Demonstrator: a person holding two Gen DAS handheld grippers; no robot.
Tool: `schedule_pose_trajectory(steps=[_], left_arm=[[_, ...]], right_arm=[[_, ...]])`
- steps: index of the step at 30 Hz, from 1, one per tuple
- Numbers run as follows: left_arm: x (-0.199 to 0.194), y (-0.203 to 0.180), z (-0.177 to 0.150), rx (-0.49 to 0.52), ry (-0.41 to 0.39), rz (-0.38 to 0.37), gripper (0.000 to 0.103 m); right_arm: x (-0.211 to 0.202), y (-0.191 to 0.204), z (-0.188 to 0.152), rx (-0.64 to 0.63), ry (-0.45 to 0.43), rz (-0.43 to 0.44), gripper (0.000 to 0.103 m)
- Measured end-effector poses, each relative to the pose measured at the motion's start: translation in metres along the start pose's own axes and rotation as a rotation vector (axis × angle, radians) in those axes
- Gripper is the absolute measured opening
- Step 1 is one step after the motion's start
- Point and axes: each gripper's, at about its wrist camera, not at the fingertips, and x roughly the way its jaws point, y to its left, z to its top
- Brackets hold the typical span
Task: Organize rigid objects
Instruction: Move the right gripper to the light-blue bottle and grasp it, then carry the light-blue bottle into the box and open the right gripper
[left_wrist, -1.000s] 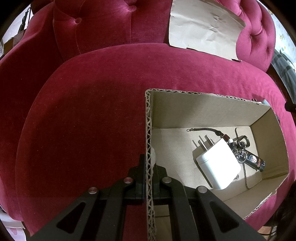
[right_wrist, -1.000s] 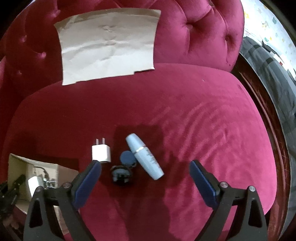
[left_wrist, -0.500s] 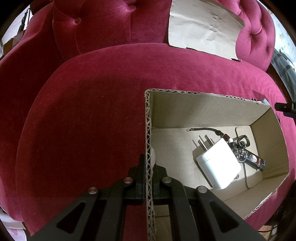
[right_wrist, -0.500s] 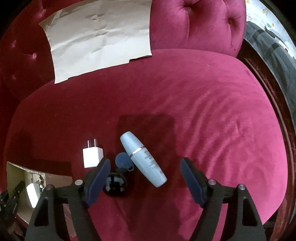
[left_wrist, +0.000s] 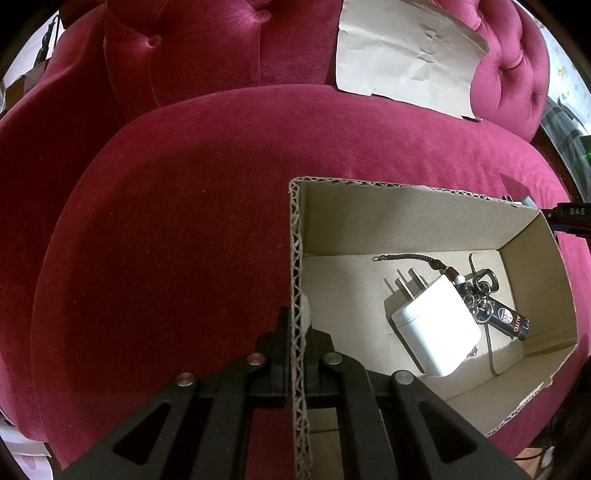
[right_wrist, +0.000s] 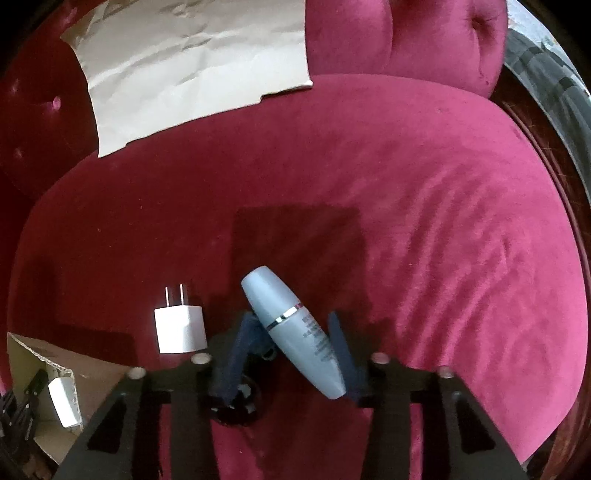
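My left gripper (left_wrist: 297, 325) is shut on the near left wall of an open cardboard box (left_wrist: 295, 240) on a red velvet seat. In the box lie a large white charger (left_wrist: 436, 332) and a bunch of keys with a dark fob (left_wrist: 491, 310). In the right wrist view a light blue bottle (right_wrist: 284, 314) lies slanted on the cushion. My right gripper (right_wrist: 293, 339) points down over it, its jaws closing, and both blue pads (right_wrist: 338, 339) meet the bottle's sides. A small white charger (right_wrist: 180, 328) lies left of the bottle. A black round object (right_wrist: 240, 406) is half hidden under the left finger.
A creased sheet of brown paper (right_wrist: 192, 62) leans against the tufted backrest (left_wrist: 207, 48). The box (right_wrist: 96, 373) sits at the lower left of the right wrist view. The red cushion (right_wrist: 461, 258) curves down to a dark wooden edge on the right.
My right gripper has come down over the blue bottle and its fingers have closed from wide apart to the bottle's sides. The left gripper and the box have not moved.
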Motion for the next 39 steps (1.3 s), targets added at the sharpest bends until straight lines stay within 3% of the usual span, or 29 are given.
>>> schedule_pose_trajectory(steps=[1,4,11,25,39], left_arm=[[0.0,0.0,0.0,-0.001,0.0,0.0,0.003],[0.0,-0.001,0.0,0.0,0.0,0.001,0.003],[0.001,-0.001,0.0,0.0,0.0,0.001,0.003],[0.002,-0.001,0.002,-0.002,0.0,0.0,0.003],[0.0,0.0,0.002,-0.003,-0.003,-0.001,0.003]], right_arm=[[0.001,0.001,0.001,-0.006,-0.001,-0.003,0.031],[0.002,0.005,0.003,-0.023,-0.01,-0.027,0.029],[0.0,0.009,0.005,-0.028,-0.013,-0.06,0.028],[-0.053,0.015,-0.009,-0.045,-0.071,-0.062,0.028],[-0.103,0.054,-0.026,-0.105,-0.115,-0.047,0.028]])
